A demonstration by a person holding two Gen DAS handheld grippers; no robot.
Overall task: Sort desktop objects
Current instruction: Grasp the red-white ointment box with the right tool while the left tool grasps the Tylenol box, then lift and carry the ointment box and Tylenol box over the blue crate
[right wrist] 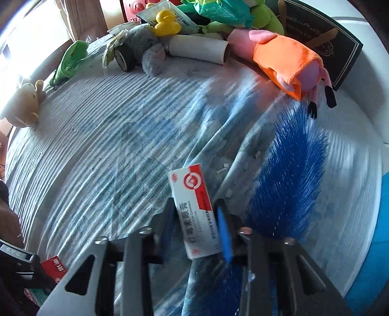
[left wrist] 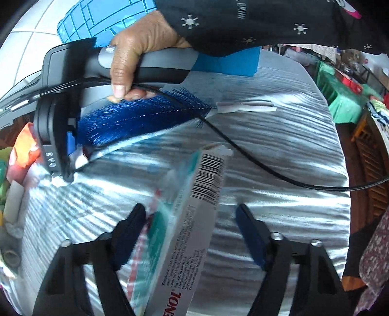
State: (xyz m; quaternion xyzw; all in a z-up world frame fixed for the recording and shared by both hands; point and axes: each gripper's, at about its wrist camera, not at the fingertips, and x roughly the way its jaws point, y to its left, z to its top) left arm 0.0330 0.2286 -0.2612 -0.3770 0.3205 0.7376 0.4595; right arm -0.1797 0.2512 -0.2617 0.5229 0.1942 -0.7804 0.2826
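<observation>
My left gripper (left wrist: 190, 233) is open, its jaws wide apart. A grey and green medicine box (left wrist: 192, 218) stands tilted between them, touching only the left finger. My right gripper (right wrist: 195, 218) is shut on a small white and red medicine box (right wrist: 194, 214), holding it just above the striped cloth. In the left wrist view the right gripper (left wrist: 70, 155) sits at the far left, held by a hand. A blue bristle brush (left wrist: 136, 119) with a white handle lies beside it, and it also shows in the right wrist view (right wrist: 296, 170).
A pile lies along the cloth's far edge: an orange and pink plush (right wrist: 287, 63), a yellow duck (right wrist: 166, 23), a white roll (right wrist: 199, 49), a grey plush (right wrist: 145, 46), a green cloth (right wrist: 70, 60). A blue basket (left wrist: 102, 19) and a black cable (left wrist: 267, 165) are behind.
</observation>
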